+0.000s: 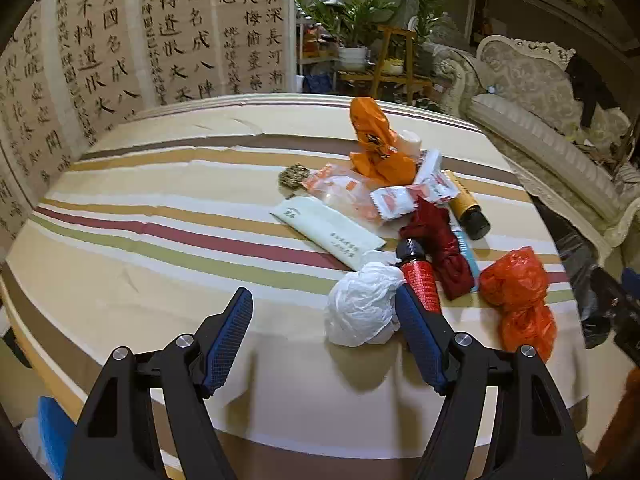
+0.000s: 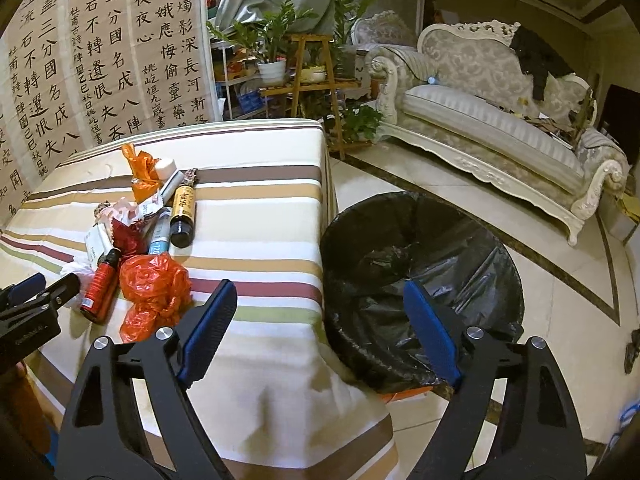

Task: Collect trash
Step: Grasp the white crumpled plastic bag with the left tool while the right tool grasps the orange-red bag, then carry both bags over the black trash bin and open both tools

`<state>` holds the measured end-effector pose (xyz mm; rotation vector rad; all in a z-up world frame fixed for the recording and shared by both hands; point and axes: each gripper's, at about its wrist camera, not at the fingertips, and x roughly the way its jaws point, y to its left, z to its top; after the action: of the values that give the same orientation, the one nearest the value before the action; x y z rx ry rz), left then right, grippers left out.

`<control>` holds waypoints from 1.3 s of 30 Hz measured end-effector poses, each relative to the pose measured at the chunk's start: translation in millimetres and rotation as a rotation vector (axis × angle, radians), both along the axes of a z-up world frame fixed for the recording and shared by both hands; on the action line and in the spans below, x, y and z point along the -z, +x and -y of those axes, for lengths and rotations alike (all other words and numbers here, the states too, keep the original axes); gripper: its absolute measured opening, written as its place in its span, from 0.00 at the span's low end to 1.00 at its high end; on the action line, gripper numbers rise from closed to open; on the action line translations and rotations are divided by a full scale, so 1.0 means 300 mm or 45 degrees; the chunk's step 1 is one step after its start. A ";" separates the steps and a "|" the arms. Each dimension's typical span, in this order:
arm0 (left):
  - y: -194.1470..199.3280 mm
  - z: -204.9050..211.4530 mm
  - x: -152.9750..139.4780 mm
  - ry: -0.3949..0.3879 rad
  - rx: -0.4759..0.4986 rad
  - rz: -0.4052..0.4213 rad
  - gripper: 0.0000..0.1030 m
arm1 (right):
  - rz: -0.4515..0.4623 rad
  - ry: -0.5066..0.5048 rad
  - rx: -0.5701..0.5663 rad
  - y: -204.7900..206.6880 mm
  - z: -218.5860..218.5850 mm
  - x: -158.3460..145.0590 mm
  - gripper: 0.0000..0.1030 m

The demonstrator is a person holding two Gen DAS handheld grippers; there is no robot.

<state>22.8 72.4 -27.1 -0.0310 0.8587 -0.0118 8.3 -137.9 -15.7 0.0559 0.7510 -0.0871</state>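
The right gripper [image 2: 320,300] hangs with its jaws spread wide, one blue pad over the striped tablecloth [image 2: 260,248], the other over the black-lined trash bin [image 2: 460,248] standing on the floor beside the table. A crumpled red plastic bag [image 2: 154,284] lies just beside a red bottle [image 2: 100,284]. A dark bottle [image 2: 183,216] lies farther back. The left gripper [image 2: 28,292] shows at the left edge.

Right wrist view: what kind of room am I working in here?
Most likely a home living room. An ornate carved sofa stands on a polished tile floor, potted plants sit on wooden stands, and calligraphy scrolls hang behind the striped table. A bin with a black liner stands beside the table.
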 end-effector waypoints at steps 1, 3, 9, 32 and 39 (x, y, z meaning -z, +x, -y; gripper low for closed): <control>0.002 -0.001 0.000 -0.006 0.003 -0.003 0.70 | 0.001 -0.001 -0.002 0.001 -0.003 -0.001 0.80; 0.010 -0.001 0.006 -0.004 0.016 -0.010 0.70 | 0.000 -0.002 -0.004 0.004 -0.008 -0.001 0.80; 0.022 0.014 0.028 -0.060 0.103 -0.038 0.53 | -0.012 -0.005 -0.023 0.011 -0.035 0.004 0.79; -0.053 -0.081 -0.032 0.034 0.010 0.067 0.32 | -0.059 0.030 -0.248 0.018 -0.265 0.006 0.56; -0.062 -0.071 -0.023 0.025 0.013 0.062 0.32 | -0.115 0.072 -0.286 0.031 -0.283 0.043 0.32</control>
<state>4.3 93.8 -20.3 -0.0075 0.8099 -0.0138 17.5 -53.0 -28.5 0.0207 0.8456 0.1466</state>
